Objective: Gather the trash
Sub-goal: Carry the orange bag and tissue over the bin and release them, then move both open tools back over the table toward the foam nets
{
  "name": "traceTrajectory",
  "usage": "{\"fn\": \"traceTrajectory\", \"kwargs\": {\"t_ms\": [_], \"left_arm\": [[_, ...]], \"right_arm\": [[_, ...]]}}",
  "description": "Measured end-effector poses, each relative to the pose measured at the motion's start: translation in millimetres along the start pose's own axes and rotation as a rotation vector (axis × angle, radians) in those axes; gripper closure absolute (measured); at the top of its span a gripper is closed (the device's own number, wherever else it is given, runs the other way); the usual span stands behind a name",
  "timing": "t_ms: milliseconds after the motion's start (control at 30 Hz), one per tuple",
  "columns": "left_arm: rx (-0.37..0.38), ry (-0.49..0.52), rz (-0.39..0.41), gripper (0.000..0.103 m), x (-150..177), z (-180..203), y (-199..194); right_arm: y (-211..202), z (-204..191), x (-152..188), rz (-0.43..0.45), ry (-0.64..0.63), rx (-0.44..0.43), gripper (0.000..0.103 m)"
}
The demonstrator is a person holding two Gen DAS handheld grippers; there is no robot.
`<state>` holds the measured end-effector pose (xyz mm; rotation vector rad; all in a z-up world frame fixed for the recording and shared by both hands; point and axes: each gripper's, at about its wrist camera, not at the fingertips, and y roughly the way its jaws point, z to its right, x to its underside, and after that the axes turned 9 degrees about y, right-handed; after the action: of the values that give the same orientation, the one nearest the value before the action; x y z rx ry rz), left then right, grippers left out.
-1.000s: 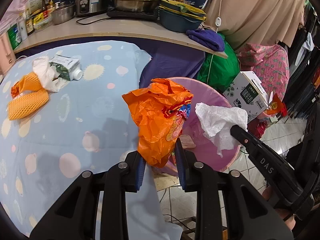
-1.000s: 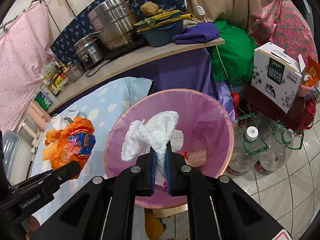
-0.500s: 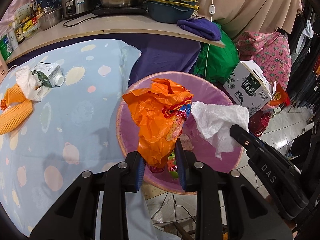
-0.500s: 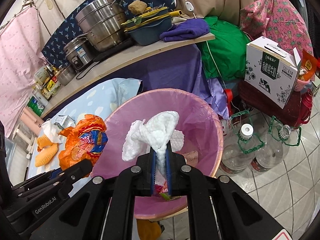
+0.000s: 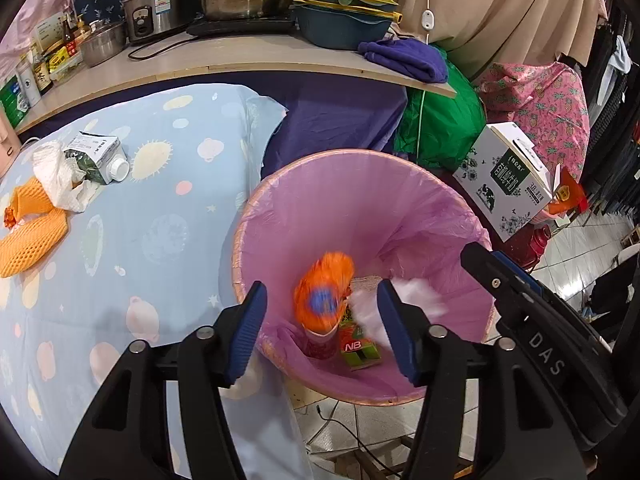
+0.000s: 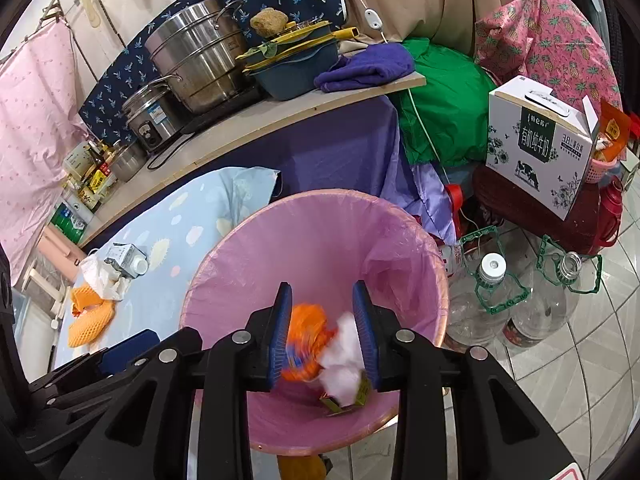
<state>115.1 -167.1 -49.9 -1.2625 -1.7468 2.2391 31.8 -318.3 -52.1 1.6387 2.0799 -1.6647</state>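
**Wrappers drop into pink bin**

Both tools, left (image 5: 322, 330) and right (image 6: 323, 338), hang over the pink-lined bin (image 5: 280, 184), jaws opening and gripping nothing. The orange bag (image 5: 324, 300), blurred, long axis roughly upright, and white tissue (image 6: 342, 350) are inside the bin, clear of the pads.

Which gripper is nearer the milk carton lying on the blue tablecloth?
Left. The left gripper hangs over the bin's table-side rim, closer to the milk carton; the right gripper hangs beyond it, over the bin's far side.
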Motion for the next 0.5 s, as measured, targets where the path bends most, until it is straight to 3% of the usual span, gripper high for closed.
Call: {"fn": "traceTrajectory", "kwargs": {"t_ms": [500], "left_arm": [[-0.008,-0.041,0.008,0.045,5,-15,-11]], "right_arm": [[-7,-19,4,0.002,-0.036,-0.018,0.069]]}}
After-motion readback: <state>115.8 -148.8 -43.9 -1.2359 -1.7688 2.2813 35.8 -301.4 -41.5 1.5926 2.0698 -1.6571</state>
